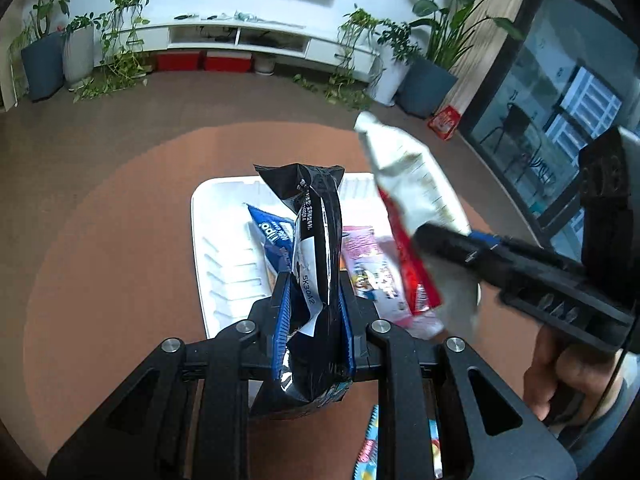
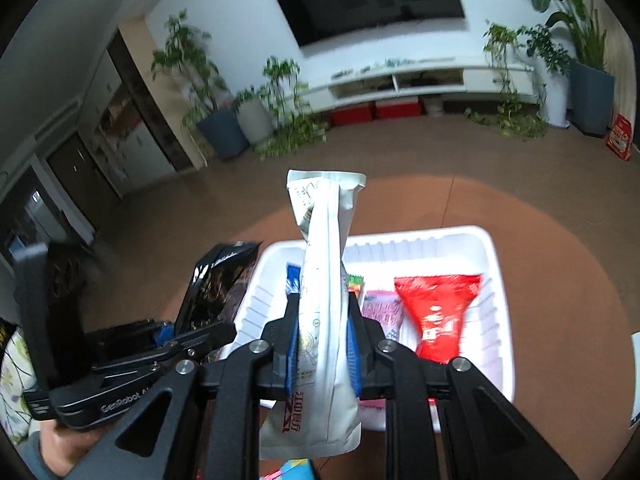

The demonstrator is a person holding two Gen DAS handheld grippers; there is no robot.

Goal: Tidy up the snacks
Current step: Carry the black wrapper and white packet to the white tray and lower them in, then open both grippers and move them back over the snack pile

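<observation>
My left gripper is shut on a black snack bag, held upright over the white tray. My right gripper is shut on a white snack bag, also upright above the white tray. In the left wrist view the right gripper comes in from the right with the white and red bag above the tray's right side. In the right wrist view the left gripper and its black bag sit at the tray's left edge. Inside the tray lie a red packet, a pink packet and a blue packet.
The tray rests on a round brown table. A colourful packet lies on the table near me. A hand holds the right gripper. Far off stand potted plants, a white TV bench and red boxes.
</observation>
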